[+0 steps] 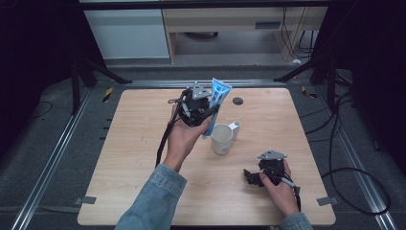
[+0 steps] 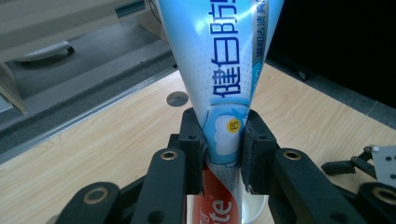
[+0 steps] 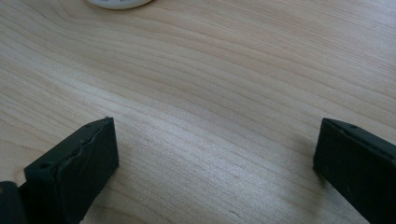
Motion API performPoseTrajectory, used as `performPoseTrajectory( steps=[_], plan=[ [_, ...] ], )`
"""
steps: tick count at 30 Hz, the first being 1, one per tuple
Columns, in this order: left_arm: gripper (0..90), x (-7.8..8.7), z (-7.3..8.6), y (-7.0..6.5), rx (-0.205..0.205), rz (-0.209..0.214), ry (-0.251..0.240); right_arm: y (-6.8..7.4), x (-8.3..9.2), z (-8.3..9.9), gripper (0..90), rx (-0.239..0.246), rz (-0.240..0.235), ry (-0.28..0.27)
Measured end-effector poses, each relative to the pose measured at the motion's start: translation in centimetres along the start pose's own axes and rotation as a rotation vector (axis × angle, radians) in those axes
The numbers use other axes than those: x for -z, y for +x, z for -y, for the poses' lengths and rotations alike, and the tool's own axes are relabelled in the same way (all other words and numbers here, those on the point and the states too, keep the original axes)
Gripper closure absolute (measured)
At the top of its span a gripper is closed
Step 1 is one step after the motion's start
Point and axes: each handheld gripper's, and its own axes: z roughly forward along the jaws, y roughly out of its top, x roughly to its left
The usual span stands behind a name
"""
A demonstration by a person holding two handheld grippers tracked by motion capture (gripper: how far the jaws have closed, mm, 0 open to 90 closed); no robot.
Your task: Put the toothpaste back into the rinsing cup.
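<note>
- My left gripper is clamped on the toothpaste tube, both pads pressing its sides; in the high view I hold it raised above the table, the tube tilted with its flat crimped end up.
- The tube's lower end is hidden behind my jaws and cut off at the picture's bottom edge; I cannot see its cap.
- The tube is glossy soft plastic, pale blue with fine dots, white and red lower down.
- Large blue Chinese characters run along it; below the jaws I read only "te" in white on red, and a small yellow round mark I cannot make out.
- The white mug stands just beside the tube's lower end, smooth and round.
- My right gripper rests low over the pale wood grain, jaws wide apart with nothing between them; the mug's rim is cut off at the top.
</note>
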Motion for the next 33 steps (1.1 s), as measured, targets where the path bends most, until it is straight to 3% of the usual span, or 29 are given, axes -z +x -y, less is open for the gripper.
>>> performPoseTrajectory(
  steps=[6, 13, 19, 26, 30, 33],
  plan=[
    [72.8, -0.1, 0.1, -0.3, -0.019, -0.033, -0.036, 0.0, 0.0, 0.0, 0.3, 0.0, 0.001, 0.0],
    [72.8, -0.2, 0.2, 0.0, 0.003, -0.046, -0.071, 0.0, 0.0, 0.0, 0.4, 0.0, 0.0, 0.0],
    [72.8, -0.2, 1.2, 0.5, 0.044, -0.068, -0.14, 0.0, 0.0, 0.0, 0.3, 0.001, 0.0, -0.001],
    [72.9, 0.0, 1.6, 0.1, 0.033, -0.079, -0.189, 0.0, 0.0, 0.0, 0.3, 0.001, 0.001, 0.0],
    [72.9, 0.0, 1.8, 0.1, 0.072, -0.06, -0.199, 0.0, 0.0, 0.0, 0.3, -0.001, 0.0, 0.001],
    [72.9, -0.1, 1.7, -0.3, 0.048, -0.081, -0.209, 0.0, 0.0, 0.0, 0.3, -0.001, 0.0, 0.001]
  ],
)
